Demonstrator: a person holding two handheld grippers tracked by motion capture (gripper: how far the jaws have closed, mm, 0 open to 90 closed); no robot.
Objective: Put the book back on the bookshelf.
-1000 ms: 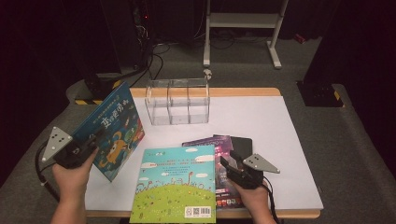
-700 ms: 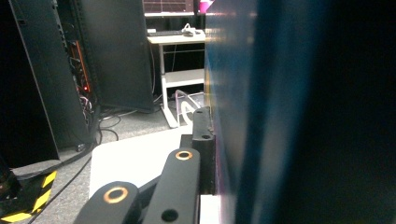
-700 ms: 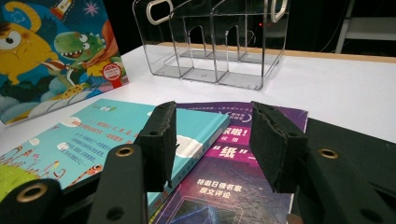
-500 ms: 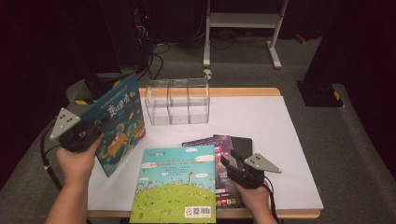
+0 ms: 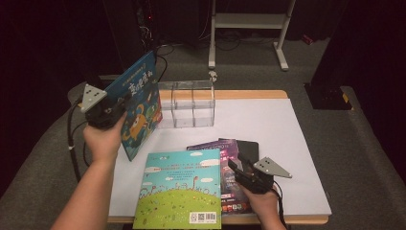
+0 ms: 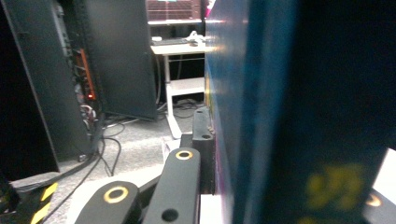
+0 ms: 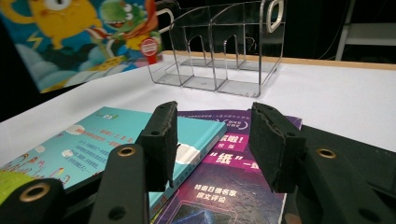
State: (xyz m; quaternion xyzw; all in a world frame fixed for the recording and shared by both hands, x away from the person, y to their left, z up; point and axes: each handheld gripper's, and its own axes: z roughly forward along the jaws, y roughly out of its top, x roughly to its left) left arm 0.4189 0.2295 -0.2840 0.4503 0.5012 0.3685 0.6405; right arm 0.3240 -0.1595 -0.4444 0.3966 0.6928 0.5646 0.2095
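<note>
Blue and glossy, the monster book (image 5: pixel 139 103) stands tilted on edge, clenched in our left claw (image 5: pixel 117 108), its cover towards the clear acrylic rack (image 5: pixel 191 103) just beyond. Our right claw (image 5: pixel 235 166) hovers with jaws parted and nothing between them, above the purple book (image 7: pixel 233 182). The green book (image 5: pixel 179 189) lies just left of it on the white desk (image 5: pixel 287 134).

The gripper (image 6: pixel 212 186) clamps a blue book (image 6: pixel 261 107) edge-on, dark cabinets (image 6: pixel 119 56) behind.
</note>
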